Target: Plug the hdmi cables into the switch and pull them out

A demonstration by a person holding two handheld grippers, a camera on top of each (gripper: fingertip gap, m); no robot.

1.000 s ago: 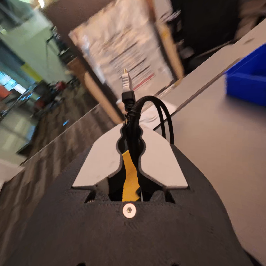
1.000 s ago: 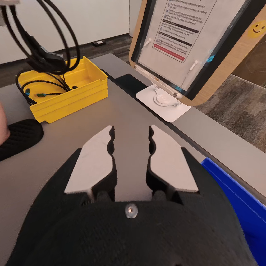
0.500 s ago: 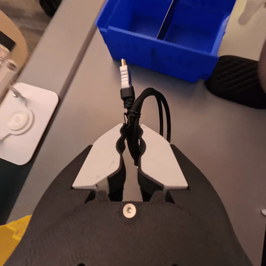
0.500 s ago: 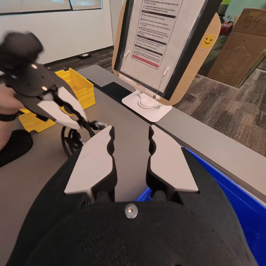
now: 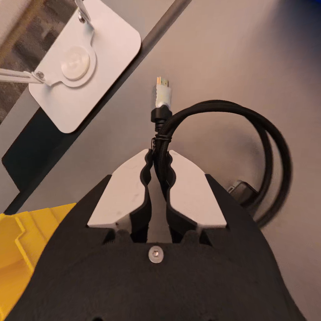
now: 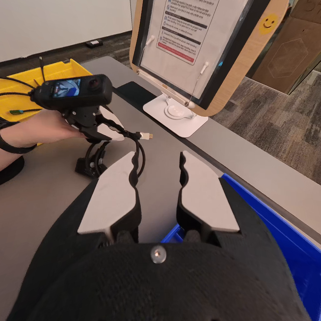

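My left gripper (image 5: 159, 152) is shut on a coiled black braided HDMI cable (image 5: 260, 137) tied with a thin wire. Its silver plug (image 5: 162, 94) sticks out past the fingertips, and the other plug (image 5: 242, 190) hangs at the lower right. In the right wrist view the left gripper (image 6: 119, 134) holds the cable low over the grey table, with the plug (image 6: 145, 136) pointing right and the coil (image 6: 97, 161) touching the table. My right gripper (image 6: 158, 156) is open and empty, just right of the coil. No switch shows in either view.
A yellow bin (image 6: 52, 73) with more cables stands at the back left, and its corner shows in the left wrist view (image 5: 22, 243). A blue bin (image 6: 260, 217) lies under my right gripper. A sign board on a white base (image 6: 175, 119) stands at the table's far edge.
My left gripper has swung away from the blue bin and come down over the table near the white base; the coil now touches the table. My right gripper stays open.
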